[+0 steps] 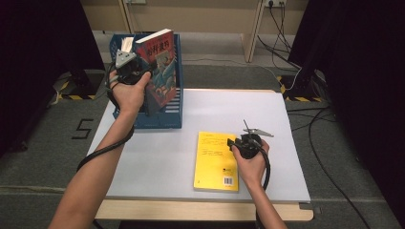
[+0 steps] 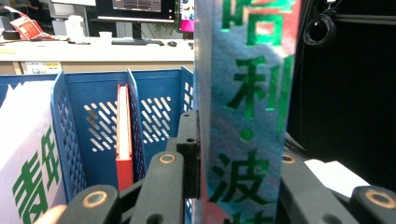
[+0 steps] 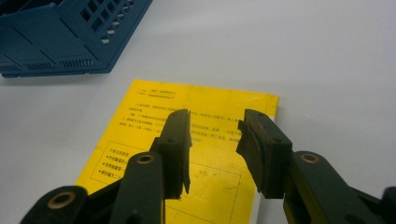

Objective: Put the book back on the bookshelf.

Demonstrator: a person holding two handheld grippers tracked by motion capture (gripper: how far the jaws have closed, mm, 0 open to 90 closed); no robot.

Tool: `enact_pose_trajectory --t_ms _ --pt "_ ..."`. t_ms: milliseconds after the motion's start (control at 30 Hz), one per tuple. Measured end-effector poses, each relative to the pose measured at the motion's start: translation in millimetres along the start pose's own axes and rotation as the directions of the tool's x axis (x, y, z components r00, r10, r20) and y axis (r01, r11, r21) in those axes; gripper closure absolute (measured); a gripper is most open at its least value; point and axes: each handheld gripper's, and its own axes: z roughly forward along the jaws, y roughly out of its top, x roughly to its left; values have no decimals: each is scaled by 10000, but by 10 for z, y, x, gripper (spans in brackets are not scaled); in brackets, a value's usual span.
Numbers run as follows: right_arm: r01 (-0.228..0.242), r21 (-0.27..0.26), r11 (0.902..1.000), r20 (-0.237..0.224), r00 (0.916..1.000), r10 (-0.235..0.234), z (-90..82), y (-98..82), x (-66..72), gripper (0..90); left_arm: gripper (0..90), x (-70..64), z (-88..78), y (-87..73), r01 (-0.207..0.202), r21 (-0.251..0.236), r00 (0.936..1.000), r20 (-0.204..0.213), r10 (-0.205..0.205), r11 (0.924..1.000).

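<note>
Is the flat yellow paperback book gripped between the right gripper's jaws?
No, the right gripper hovers open above the yellow paperback book, which lies flat on the table.

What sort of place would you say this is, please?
Probably an office or lab set up for recording: a desk with monitors and a keyboard behind, black curtains, and cables across the carpet.

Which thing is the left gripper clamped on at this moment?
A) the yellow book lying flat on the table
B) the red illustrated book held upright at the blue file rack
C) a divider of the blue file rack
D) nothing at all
B: the left gripper has its jaws pressed on the red illustrated book, upright above the blue file rack.
</note>
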Motion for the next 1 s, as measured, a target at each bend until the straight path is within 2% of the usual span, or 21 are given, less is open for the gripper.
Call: enact_pose_trajectory --t_ms 433,467,700,767,1000 --pt "-19 65 10000 -42 10000 19 6 -29 15 620 744 4 91 19 -16 -58 9999 -132 15 10000" --pt "108 14 9999 -6 9999 -108 3 -30 5 620 743 4 104 21 -9 -72 9999 -145 8 10000" --pt "207 -9 9998 -17 9998 -207 6 -36 5 619 744 6 157 23 -72 -45 9996 -262 71 10000" --pt "66 36 10000 -8 10000 -66 7 -40 18 619 744 8 174 20 -83 21 9996 -277 83 10000" --pt "123 39 9999 14 9999 -123 9 -46 6 620 744 20 228 5 31 84 9994 -355 -28 10000"
